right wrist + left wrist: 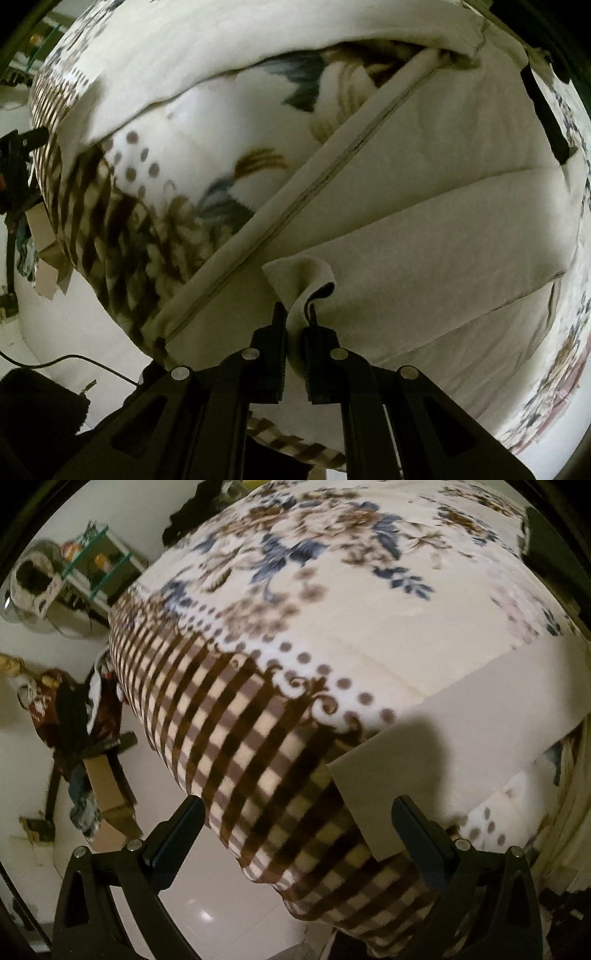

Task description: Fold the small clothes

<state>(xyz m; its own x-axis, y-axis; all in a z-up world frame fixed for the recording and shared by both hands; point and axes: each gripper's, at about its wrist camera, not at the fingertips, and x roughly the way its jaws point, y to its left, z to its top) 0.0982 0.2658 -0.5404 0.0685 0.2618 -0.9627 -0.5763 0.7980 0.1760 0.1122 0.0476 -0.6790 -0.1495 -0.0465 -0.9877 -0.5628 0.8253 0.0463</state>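
Home bedroom, floral blanket [332,609], cluttered shelf [99,565]

You're working over a bed covered by a fleece blanket [332,602], cream with blue and brown flowers and a brown checked border that hangs over the edge. A plain cream garment [461,716] lies directly on it, spread flat, one corner reaching the checked border.

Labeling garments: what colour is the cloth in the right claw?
Plain cream soft fabric garment; clearest in the right wrist view.
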